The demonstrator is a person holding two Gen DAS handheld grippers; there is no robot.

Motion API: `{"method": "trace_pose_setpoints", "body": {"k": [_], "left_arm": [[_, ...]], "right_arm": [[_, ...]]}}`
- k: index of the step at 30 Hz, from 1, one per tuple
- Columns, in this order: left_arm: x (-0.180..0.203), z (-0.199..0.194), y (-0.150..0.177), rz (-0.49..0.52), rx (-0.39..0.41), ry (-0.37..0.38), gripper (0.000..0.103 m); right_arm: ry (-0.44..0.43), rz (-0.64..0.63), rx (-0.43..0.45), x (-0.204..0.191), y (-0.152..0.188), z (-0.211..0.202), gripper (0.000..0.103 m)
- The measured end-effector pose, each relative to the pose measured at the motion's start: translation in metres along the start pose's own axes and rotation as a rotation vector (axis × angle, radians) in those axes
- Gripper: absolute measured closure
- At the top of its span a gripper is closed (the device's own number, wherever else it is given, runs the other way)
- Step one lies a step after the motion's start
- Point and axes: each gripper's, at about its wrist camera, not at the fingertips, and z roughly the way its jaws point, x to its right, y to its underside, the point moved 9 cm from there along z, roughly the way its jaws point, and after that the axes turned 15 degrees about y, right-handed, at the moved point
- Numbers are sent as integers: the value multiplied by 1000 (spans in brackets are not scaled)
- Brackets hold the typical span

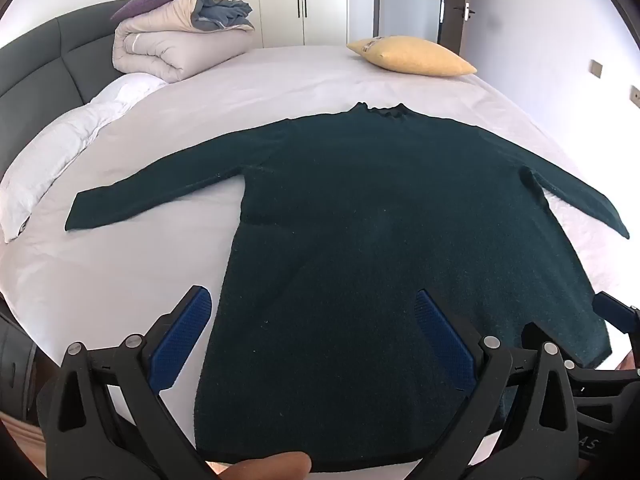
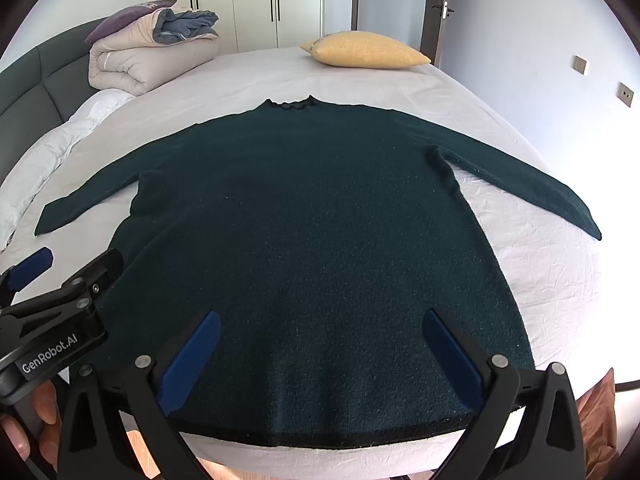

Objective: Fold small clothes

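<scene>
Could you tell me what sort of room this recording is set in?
Most likely a home bedroom: a bed with a padded headboard, a rolled duvet, and tall wardrobe doors behind.

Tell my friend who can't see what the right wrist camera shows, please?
A dark green sweater lies flat on a white bed, sleeves spread out, collar at the far end. The open right gripper hovers over its hem, with the left gripper nearby. A yellow pillow sits beyond.

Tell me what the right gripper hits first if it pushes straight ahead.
The right gripper, jaws open, would likely meet the sweater near its hem first; height above the fabric is unclear.
</scene>
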Motion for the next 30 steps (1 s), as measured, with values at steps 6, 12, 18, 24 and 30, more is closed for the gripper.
{"method": "trace_pose_setpoints", "body": {"k": [6,12,18,24,30], "left_arm": [[3,1,0,-11,0,22,0],[-5,5,5,-22,-9,31,0],[-5,6,5,-22,-11,32,0],[-6,6,6,-23,-11,34,0],[-6,7,6,-24,-12,37,0]], "right_arm": [[-3,1,0,-1,1,0,0],[-3,2,-5,-1,1,1,0],[-1,0,-5,-2,2,2,0],[-1,-1,-5,-2,3,2,0],[0,-2,-6,-3,3,3,0]]}}
